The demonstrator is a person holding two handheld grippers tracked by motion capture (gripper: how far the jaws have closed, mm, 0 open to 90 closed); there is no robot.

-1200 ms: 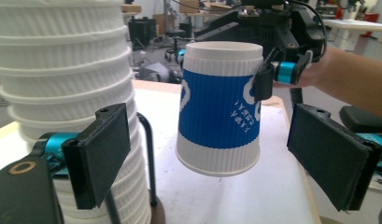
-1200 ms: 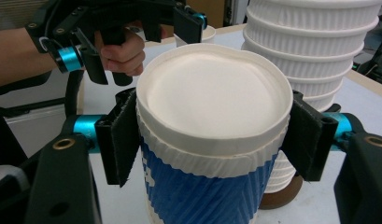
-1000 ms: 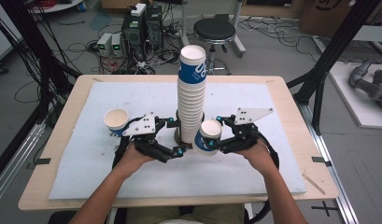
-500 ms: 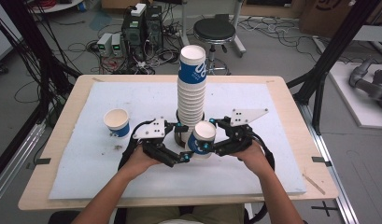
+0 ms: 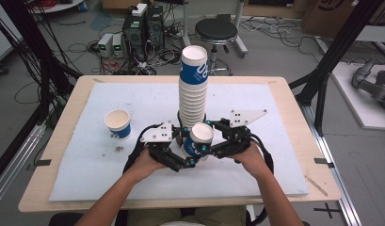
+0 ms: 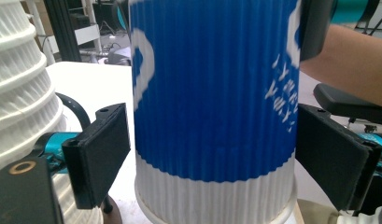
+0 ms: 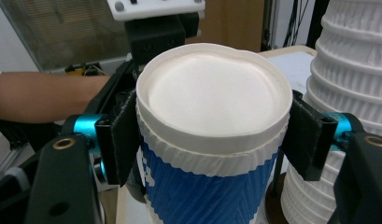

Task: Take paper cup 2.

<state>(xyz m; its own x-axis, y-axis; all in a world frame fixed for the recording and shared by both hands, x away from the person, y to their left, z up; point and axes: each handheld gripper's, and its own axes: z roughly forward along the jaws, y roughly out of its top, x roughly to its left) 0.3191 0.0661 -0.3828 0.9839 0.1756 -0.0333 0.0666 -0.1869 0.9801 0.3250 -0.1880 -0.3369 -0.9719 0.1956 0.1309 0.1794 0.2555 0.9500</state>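
The right gripper (image 5: 210, 141) clamps a blue paper cup (image 5: 198, 140) near its rim, upright just in front of the tall cup stack (image 5: 193, 89). The left gripper (image 5: 188, 157) brackets its lower part, pads (image 6: 101, 154) just clear of the wall.

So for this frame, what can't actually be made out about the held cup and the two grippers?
- Held cup: its base is cut off by the bottom edge in the left gripper view and hidden behind the grippers in the high view.
- Left gripper: whether its pads press the cup; the high view is too small to tell.
- Cup print: blurred lettering, unreadable.
- Cup stack: its foot is hidden behind the held cup.
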